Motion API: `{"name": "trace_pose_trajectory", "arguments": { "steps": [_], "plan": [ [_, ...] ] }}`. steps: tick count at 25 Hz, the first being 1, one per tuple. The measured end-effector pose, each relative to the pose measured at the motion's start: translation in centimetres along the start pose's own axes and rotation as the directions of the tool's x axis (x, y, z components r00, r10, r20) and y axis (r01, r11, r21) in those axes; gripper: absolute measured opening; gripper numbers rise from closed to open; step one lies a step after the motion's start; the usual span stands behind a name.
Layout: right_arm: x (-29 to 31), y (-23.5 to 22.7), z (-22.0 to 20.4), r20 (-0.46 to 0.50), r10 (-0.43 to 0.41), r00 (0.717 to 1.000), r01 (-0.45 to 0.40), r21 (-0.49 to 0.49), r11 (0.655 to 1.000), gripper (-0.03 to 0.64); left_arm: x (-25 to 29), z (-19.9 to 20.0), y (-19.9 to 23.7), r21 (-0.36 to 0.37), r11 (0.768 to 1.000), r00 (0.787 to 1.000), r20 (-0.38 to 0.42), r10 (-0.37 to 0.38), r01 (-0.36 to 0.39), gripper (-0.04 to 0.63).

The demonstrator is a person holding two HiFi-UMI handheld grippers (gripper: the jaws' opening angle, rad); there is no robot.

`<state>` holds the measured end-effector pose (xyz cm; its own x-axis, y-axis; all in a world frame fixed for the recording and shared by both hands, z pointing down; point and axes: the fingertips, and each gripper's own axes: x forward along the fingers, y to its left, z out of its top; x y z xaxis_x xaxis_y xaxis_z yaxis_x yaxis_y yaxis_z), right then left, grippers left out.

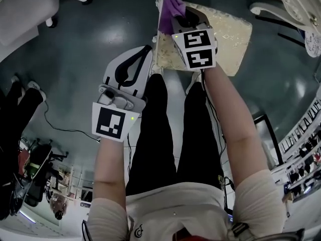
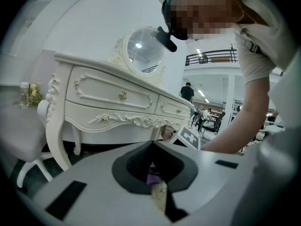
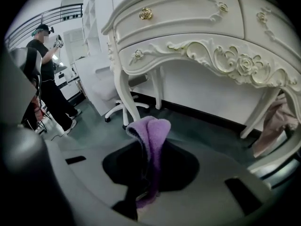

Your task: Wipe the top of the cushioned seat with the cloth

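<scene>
The cushioned seat (image 1: 231,34) is cream with a gold pattern and stands on the floor in front of the person's legs in the head view. My right gripper (image 1: 175,16) is over the seat's left part, shut on a purple cloth (image 1: 170,5) that bunches up past the jaw tips. In the right gripper view the cloth (image 3: 153,138) hangs folded between the shut jaws of the right gripper (image 3: 146,142). My left gripper (image 1: 148,50) hovers beside the seat's near-left corner, jaws together with nothing in them. In its own view the left gripper (image 2: 153,146) shows jaws closed to a point.
An ornate white dressing table (image 3: 197,27) with a round mirror (image 2: 141,46) stands beyond the seat. A white chair (image 2: 23,135) is at its left, a pink cloth (image 3: 277,121) hangs at the right. A person (image 3: 47,79) stands further off. A cable (image 1: 65,129) lies on the floor.
</scene>
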<state>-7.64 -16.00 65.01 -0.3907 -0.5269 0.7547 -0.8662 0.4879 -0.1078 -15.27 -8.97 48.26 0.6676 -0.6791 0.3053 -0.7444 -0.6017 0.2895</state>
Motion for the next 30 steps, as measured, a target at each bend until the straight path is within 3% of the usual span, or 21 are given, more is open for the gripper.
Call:
{"name": "trace_pose_trajectory", "arguments": {
  "steps": [9,30],
  "plan": [
    [-1.3,-2.8,-1.6,-0.025,-0.018,1.000,0.020,0.071,0.997,0.087,2.1,0.8,-1.9,-0.007,1.000,1.000,-0.002,-0.020,0.020,0.012],
    [-7.2,-13.9,-7.1,-0.077,-0.087,0.993,0.095,0.098,0.991,0.087,8.4,-0.5,-10.1,0.013,0.995,0.994,-0.036,-0.099,0.100,0.012]
  ]
}}
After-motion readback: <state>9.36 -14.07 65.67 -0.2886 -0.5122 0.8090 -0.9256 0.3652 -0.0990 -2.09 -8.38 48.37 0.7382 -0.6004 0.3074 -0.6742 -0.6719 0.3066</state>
